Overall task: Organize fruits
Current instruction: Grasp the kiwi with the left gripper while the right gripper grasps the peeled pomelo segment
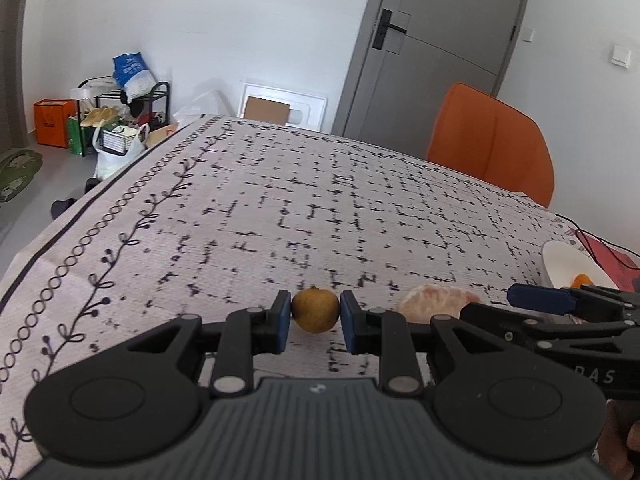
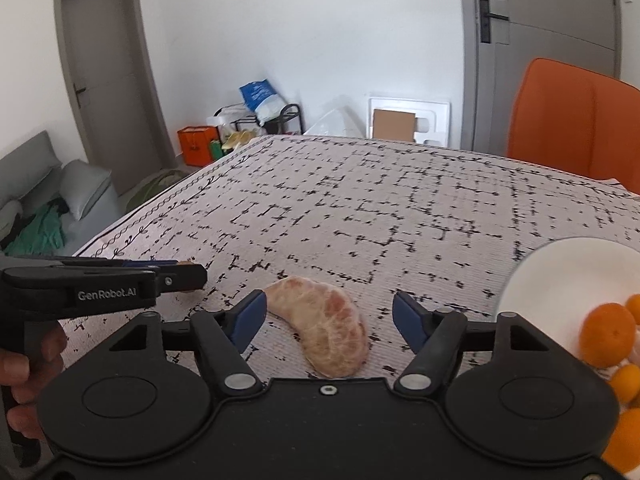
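A small yellow-brown round fruit [image 1: 315, 310] rests on the patterned tablecloth, and my left gripper [image 1: 315, 312] is shut on it, one blue pad pressing each side. Just to its right lies a peeled pinkish citrus segment [image 1: 436, 302]. In the right wrist view this segment [image 2: 324, 324] sits between the fingers of my right gripper [image 2: 332, 316]. That gripper is open: the left pad is close to the segment's end and the right pad stands clear of it. The left gripper [image 2: 188, 276] shows at the left, side on. A white plate [image 2: 560, 272] at the right holds several oranges [image 2: 608, 334].
The tablecloth [image 1: 280, 208] runs to the table's left edge, with the floor and bags below. An orange chair [image 1: 492, 140] stands at the far right side. Beyond the plate [image 1: 568, 260] lies a red flat item with a black cable [image 1: 604, 252]. A person's hand [image 2: 24, 360] holds the left gripper.
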Motion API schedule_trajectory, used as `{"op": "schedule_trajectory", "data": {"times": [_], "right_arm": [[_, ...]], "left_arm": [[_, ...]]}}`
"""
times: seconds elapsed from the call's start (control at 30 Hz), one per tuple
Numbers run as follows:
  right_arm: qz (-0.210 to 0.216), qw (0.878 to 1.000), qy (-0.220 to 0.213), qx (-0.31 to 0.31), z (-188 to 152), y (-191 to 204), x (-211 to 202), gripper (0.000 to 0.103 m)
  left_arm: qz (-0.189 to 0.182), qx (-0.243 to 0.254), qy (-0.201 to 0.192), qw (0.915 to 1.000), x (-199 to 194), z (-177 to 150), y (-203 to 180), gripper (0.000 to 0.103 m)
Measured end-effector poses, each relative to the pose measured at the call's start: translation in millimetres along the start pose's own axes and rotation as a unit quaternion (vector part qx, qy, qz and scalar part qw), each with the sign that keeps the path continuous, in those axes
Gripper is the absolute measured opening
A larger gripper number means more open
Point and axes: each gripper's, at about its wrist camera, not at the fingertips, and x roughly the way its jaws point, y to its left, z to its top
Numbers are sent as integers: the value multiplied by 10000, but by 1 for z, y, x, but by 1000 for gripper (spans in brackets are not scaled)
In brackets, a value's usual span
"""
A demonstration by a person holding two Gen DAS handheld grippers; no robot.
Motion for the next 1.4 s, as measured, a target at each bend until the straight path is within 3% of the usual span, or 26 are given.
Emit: {"op": "schedule_trajectory", "data": {"times": [0.5,0.8,1.1,1.17,1.4], "right_arm": [[151,9993,243,-237,6,8,28,67],[148,9989,342,-293,-4,14,25,64],[10,9983,338,-466,-7,19,24,53],[-122,9977,347,-568,-4,22,27,42],[-160,9980,361,-493,-3,19,23,38]], "left_arm": [[249,-266,-142,9992,-19,-2,27,25],[203,-246,-204,9993,-25,-2,26,25],[100,-230,-205,9995,-27,-5,23,25],[71,-252,-202,9995,-27,-5,24,25],[-30,-195,-190,9996,-26,-4,20,25]]}}
